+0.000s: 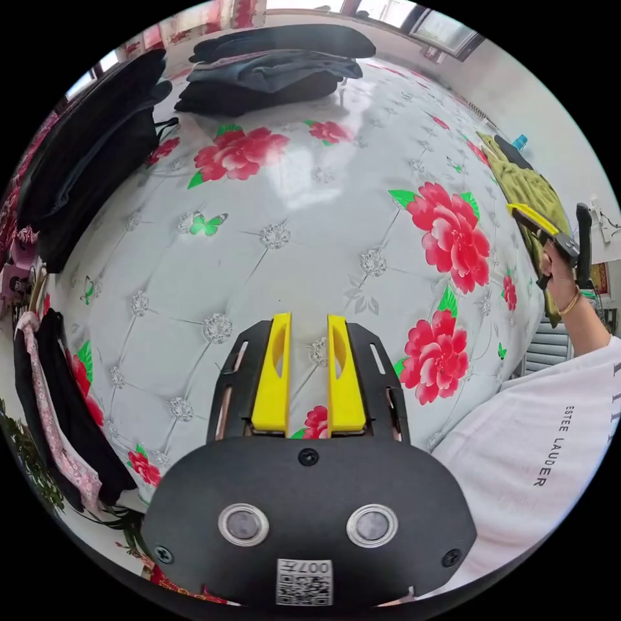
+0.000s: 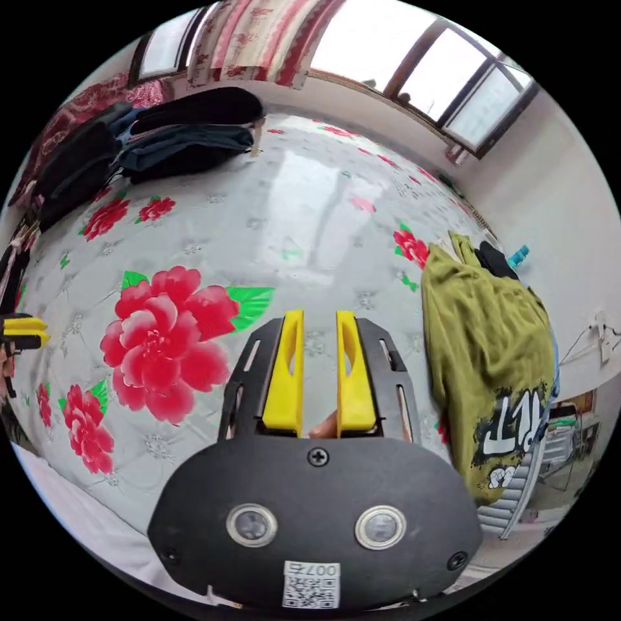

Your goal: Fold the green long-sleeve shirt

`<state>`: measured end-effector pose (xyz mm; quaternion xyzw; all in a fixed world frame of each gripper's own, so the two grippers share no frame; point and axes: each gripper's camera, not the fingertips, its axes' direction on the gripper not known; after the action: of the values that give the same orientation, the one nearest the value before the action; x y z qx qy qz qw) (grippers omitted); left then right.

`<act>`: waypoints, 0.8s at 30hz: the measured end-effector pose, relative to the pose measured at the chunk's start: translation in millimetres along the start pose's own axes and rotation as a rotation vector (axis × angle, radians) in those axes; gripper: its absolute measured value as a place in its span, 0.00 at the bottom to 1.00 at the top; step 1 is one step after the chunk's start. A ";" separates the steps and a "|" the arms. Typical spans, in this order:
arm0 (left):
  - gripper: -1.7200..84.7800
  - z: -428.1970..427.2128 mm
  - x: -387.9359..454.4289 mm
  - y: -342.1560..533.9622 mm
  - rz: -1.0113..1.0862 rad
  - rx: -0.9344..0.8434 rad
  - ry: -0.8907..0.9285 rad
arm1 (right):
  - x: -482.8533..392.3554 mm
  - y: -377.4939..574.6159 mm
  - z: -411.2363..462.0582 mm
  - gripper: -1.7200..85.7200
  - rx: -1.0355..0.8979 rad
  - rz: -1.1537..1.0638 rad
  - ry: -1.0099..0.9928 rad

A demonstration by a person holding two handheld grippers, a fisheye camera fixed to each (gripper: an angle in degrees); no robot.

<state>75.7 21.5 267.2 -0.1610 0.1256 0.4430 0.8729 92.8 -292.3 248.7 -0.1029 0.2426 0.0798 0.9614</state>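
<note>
Lying beside right gripper [image 2: 319, 372], green shirt [image 2: 482, 349] untouched.

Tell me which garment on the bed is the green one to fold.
The green shirt with white lettering, lying alone at the bed's edge beside the right gripper. The folded dark clothes are stacked across the bed.

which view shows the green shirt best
The right gripper view: the green shirt hangs over the bed's edge, broad and close, its printed front visible. In the left gripper view it is a small, distorted strip near the picture's edge, partly behind the right hand-held gripper.
</note>
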 end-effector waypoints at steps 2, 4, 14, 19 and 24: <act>0.12 7.9 18.0 2.9 0.032 0.023 -0.079 | 75.6 10.6 9.3 0.14 -0.048 0.178 0.041; 0.12 10.9 25.7 4.2 0.034 0.033 -0.094 | 141.6 26.4 15.7 0.15 -0.083 0.306 0.107; 0.12 20.5 33.7 18.6 0.006 0.057 -0.095 | 243.2 92.5 78.7 0.03 -0.250 0.662 -0.090; 0.11 0.9 49.1 52.7 0.051 0.251 0.152 | 192.9 84.3 32.7 0.02 -0.052 0.450 -0.303; 0.14 -9.4 70.9 81.0 0.180 0.292 0.288 | 82.0 78.7 -18.2 0.02 -0.011 0.061 -0.724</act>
<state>50.0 114.8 219.1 -0.0829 0.3257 0.4686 0.8170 139.9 -212.1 180.9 -0.0658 -0.1110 0.1408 0.9816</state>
